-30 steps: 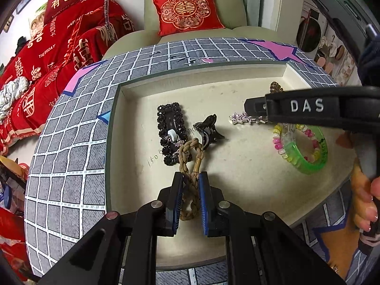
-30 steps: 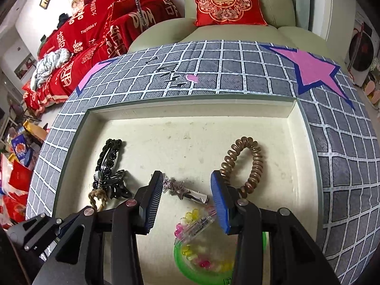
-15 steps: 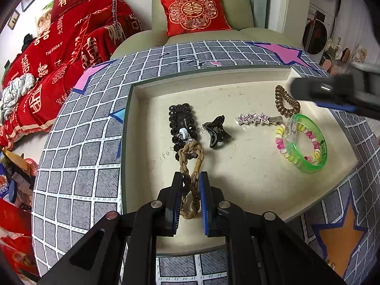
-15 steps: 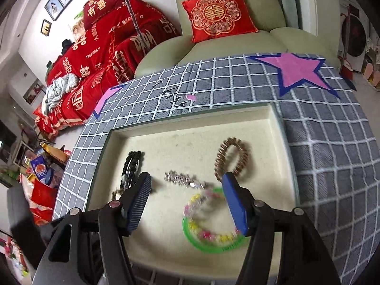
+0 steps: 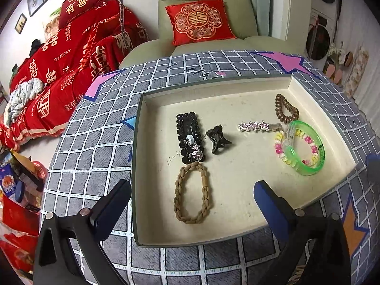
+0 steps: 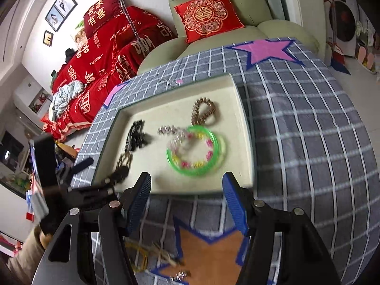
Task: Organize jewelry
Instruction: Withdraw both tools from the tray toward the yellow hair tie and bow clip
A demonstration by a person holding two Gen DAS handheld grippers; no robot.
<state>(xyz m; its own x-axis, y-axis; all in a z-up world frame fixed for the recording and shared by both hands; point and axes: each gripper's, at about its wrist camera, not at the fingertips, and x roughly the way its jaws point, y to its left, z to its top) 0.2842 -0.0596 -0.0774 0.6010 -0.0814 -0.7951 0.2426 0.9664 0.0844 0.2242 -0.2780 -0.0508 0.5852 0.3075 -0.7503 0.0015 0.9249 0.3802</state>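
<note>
Several blurred trinkets (image 6: 154,258) beneath the right gripper (image 6: 187,199), indistinct.

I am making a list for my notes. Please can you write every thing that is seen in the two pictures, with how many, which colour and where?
tray: 1, cream, on the checked cloth
braided hair tie: 1, tan, tray front, between the open left jaws
beaded clip: 1, black, behind the hair tie
claw clip: 1, black, tray middle
star clip: 1, silver, right of the claw clip
spiral hair tie: 1, brown, tray's far right
bangle: 1, green, tray right
bead bracelet: 1, pink, yellow and white, overlapping the bangle
cushion: 1, red, on the armchair
left gripper: 1, black, jaws opening, over the tray front
right gripper: 1, black with blue pads, empty, at the tray's near edge
</note>
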